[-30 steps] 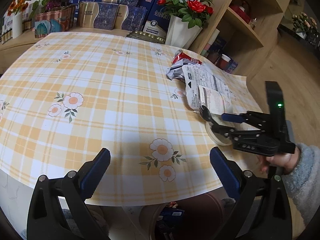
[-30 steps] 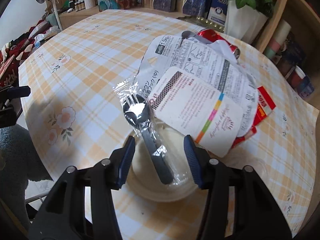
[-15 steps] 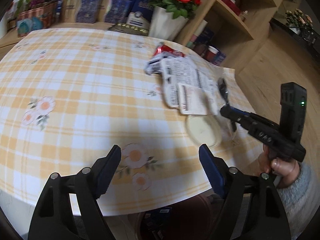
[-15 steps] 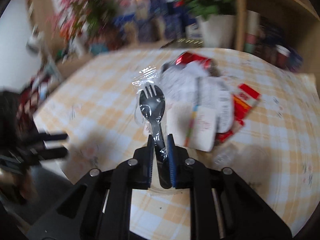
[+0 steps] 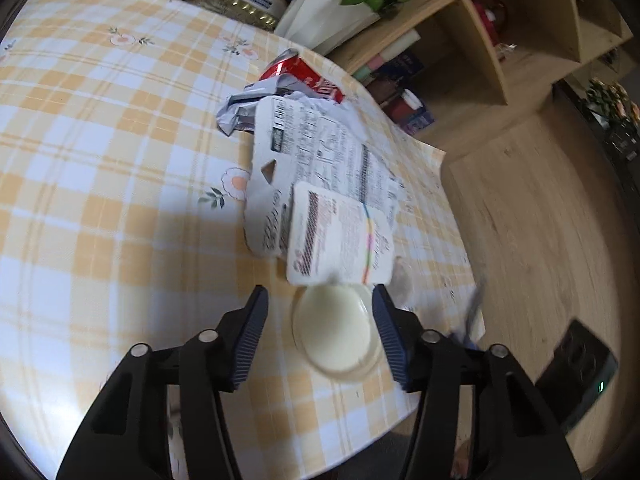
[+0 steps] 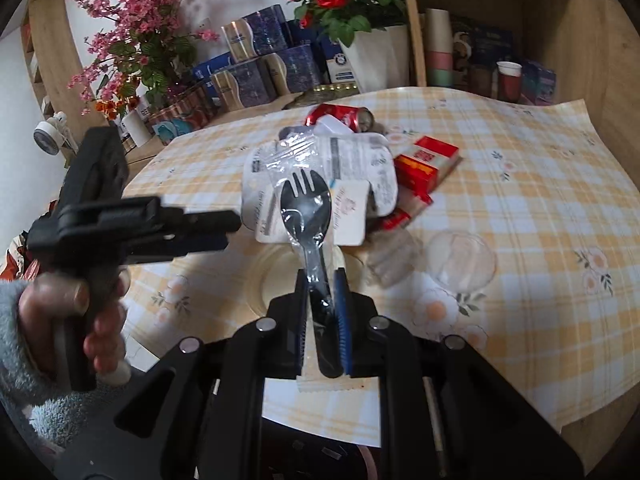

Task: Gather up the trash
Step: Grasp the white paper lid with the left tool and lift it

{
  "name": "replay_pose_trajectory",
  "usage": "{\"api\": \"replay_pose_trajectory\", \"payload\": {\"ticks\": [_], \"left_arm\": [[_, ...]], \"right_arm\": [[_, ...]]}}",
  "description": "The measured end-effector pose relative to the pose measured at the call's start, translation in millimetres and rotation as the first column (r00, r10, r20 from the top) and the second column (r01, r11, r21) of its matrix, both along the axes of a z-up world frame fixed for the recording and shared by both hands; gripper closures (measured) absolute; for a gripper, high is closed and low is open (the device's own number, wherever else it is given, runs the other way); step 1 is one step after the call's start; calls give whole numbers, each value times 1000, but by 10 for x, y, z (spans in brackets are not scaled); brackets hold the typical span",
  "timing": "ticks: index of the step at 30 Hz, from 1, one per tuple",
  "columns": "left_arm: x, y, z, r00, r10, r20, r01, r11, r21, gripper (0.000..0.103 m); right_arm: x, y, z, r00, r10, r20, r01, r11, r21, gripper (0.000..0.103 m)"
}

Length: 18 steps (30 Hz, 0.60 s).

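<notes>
The right tongs (image 6: 322, 280) are gripping the wrapped black spork (image 6: 306, 204) above the bench (image 6: 520, 200), while the left tongs (image 5: 320, 336) are closing, half-wide, around the untouched cream lid (image 5: 334, 330).

Bare checked tablecloth (image 5: 100, 208) open on my left, wrapper pile (image 5: 320, 184) blocking beyond the cream lid (image 5: 334, 330), shelving (image 5: 500, 40) far right.

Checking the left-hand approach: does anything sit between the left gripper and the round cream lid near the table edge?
Nothing visible does. The left gripper, its jaws closing, already straddles the cream lid, pads apart from it on both sides. The printed white packet just overlaps the lid's far rim, beyond the fingertips.
</notes>
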State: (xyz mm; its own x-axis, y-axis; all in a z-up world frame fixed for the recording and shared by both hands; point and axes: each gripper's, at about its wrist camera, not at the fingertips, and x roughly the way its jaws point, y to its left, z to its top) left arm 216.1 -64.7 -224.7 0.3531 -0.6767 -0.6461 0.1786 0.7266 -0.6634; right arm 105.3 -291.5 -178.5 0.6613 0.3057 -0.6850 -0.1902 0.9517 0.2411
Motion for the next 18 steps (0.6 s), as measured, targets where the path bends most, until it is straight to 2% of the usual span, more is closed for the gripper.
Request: {"api": "replay_pose_trajectory", "payload": {"ticks": [3,8,11,16,18], "left_arm": [[140,-2,-38,1000,26,-8,-26,1000,-15,61],[324,-96,-5,1000,11,23,-12,999,38,61],[390,-161,-80,1000,-3,-8,4,999,54,61],[449,-87,-241,996,33,-81,-37,998,-52,61],[471,-80,-259,995,36,-92,-42,997,-64,63]], "right_arm": [[-15,-48,-31,1000,-10,-4,10,1000,-1,87],[-19,-123,-58,1000,-22,-7,22,1000,4,87],[-13,-152,-77,1000,-30,-10,30,1000,10,87],[-18,-191,-121,999,-40,-18,40,999,26,87],[-17,-197,-141,999,-40,-23,40,999,26,87]]}}
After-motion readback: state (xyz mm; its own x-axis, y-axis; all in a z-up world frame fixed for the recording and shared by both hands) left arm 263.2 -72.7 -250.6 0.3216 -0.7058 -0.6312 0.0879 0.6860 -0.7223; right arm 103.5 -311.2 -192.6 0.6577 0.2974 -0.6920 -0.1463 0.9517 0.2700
